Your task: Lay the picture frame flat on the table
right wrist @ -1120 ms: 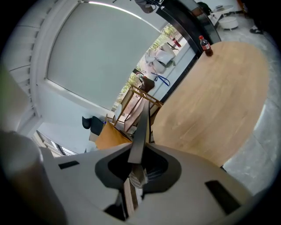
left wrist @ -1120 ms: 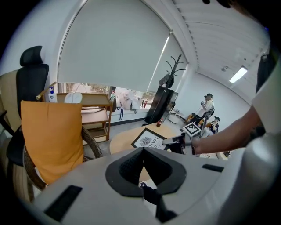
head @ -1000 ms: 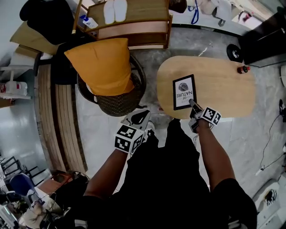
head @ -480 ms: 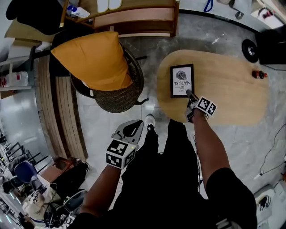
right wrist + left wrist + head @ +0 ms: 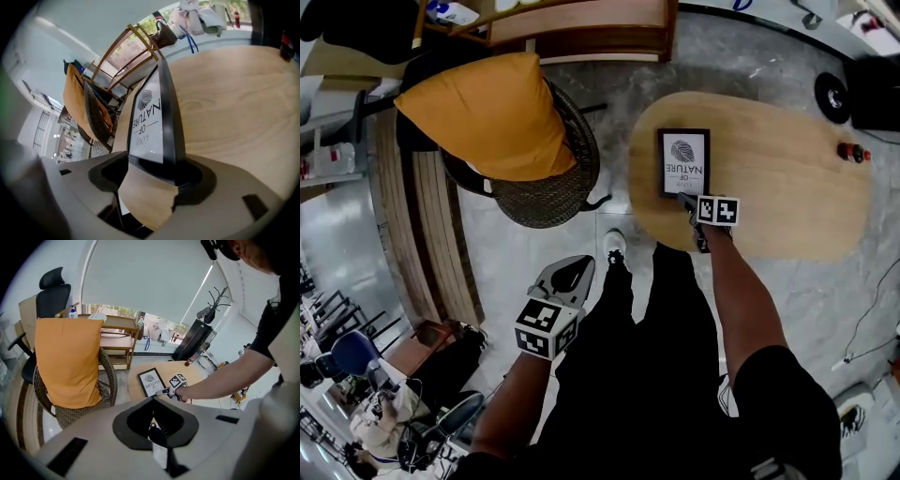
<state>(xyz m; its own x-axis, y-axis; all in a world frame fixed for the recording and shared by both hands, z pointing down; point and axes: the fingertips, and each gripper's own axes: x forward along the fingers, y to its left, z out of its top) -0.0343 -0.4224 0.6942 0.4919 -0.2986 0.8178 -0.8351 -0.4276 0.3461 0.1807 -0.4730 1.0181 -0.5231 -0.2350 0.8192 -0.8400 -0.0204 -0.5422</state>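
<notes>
Left gripper (image 5: 579, 264) hangs low beside the person's left leg, over the grey floor (image 5: 534, 253), well apart from the table (image 5: 787, 187). Its own view shows its jaws drawn together with nothing between them. A white shoe (image 5: 615, 246) shows just to its right.

Up and to the left, a wicker chair (image 5: 548, 202) holds a large orange cushion (image 5: 483, 117) that leans against its back. Behind the chair stands a low wooden shelf (image 5: 581, 33).

To the right of the chair is the table, oval, with a pale wood top. The frame (image 5: 683, 161) sits near the table's left end. It is black with a white print that shows a round dark motif and the word NATURE.

Right gripper (image 5: 684, 199) reaches out from the person's extended right arm and meets the frame at its near edge, by the right corner. In the right gripper view its jaws are clenched on that edge, and bare wood shows below the frame. In that view the frame's face stands at an angle to the tabletop, with its black side edge showing, so it does not lie flat.

Far right on the table, well apart from the frame, is a small red object (image 5: 851, 151), too small to identify.
</notes>
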